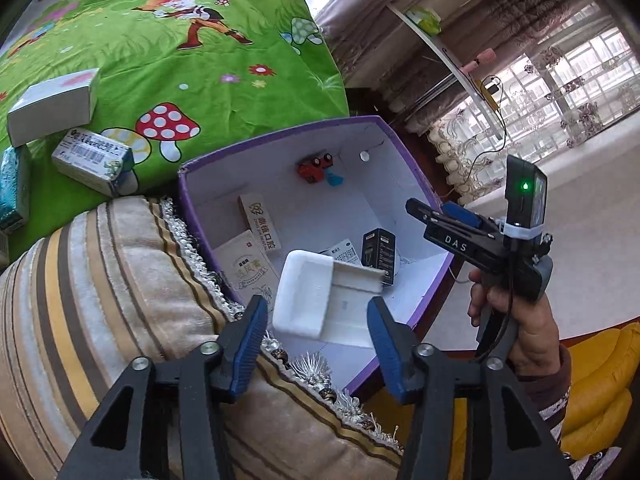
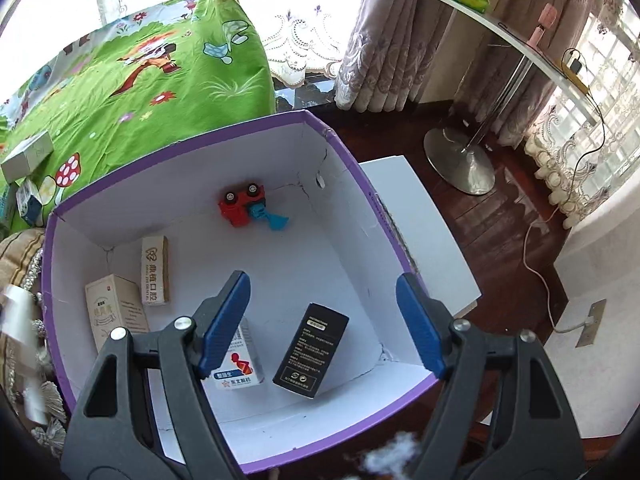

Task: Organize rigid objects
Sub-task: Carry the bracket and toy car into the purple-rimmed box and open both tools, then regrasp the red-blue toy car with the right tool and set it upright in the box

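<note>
A purple box with a white inside (image 1: 404, 148) (image 2: 340, 152) holds a red toy car (image 1: 315, 169) (image 2: 241, 205), a black carton (image 1: 378, 255) (image 2: 311, 354), beige cartons (image 1: 258, 222) (image 2: 155, 276) and a white medicine carton (image 2: 240, 364). My left gripper (image 1: 318, 342) is open; a white foam tray (image 1: 308, 294) hangs in mid-air between and just beyond its fingers, over the box's near side. It shows blurred in the right wrist view (image 2: 20, 344). My right gripper (image 2: 322, 326) is open and empty above the box; it also shows in the left wrist view (image 1: 416, 210).
Several white and blue cartons (image 1: 54, 106) (image 1: 94, 160) lie on a green cartoon bedspread (image 1: 180, 60) at left. A striped fringed cushion (image 1: 100, 300) borders the box. A white stand (image 2: 420, 216), a table's metal base (image 2: 460, 164), cables and curtains are on the right.
</note>
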`<state>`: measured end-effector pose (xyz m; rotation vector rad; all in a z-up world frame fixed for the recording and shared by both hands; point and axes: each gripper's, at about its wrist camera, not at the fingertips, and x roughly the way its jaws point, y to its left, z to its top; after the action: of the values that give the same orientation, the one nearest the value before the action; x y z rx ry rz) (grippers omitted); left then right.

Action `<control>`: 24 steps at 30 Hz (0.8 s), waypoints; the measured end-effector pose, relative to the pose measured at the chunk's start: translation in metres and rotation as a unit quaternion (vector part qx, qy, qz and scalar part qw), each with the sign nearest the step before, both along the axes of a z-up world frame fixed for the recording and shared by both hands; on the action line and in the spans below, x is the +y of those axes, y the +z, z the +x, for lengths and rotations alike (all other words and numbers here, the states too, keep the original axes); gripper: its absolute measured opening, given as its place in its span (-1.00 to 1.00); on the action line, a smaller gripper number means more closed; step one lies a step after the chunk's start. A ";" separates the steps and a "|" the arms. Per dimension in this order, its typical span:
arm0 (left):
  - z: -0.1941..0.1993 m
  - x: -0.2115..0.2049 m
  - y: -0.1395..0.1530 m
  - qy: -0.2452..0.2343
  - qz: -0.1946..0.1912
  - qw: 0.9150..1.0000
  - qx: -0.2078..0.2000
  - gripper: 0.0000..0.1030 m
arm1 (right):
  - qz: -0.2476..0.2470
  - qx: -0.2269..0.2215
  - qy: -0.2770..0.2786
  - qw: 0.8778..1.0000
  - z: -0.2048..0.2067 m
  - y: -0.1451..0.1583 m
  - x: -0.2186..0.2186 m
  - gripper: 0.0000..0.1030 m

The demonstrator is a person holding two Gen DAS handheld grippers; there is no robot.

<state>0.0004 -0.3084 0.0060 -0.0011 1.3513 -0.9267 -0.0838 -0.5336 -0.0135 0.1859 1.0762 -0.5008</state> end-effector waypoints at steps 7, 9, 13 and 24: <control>0.007 0.020 0.004 0.019 -0.017 1.000 0.003 0.21 | 0.026 -0.009 0.068 0.997 0.044 -0.030 0.010 0.52; 0.010 0.029 0.004 0.027 -0.022 0.999 0.004 0.21 | 0.027 0.015 0.110 0.994 0.062 -0.047 0.018 0.52; 0.015 0.045 0.009 0.039 -0.038 0.999 0.004 0.21 | 0.037 0.069 0.143 0.987 0.094 -0.080 0.021 0.52; 0.034 0.100 0.019 0.096 -0.055 0.994 -0.021 0.21 | -0.038 0.143 0.223 0.963 0.125 -0.114 0.026 0.53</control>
<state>0.0345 -0.2086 0.0245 -0.1917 1.2370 -0.8322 0.0413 -0.5078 -0.1274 -0.2036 1.3332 -0.1611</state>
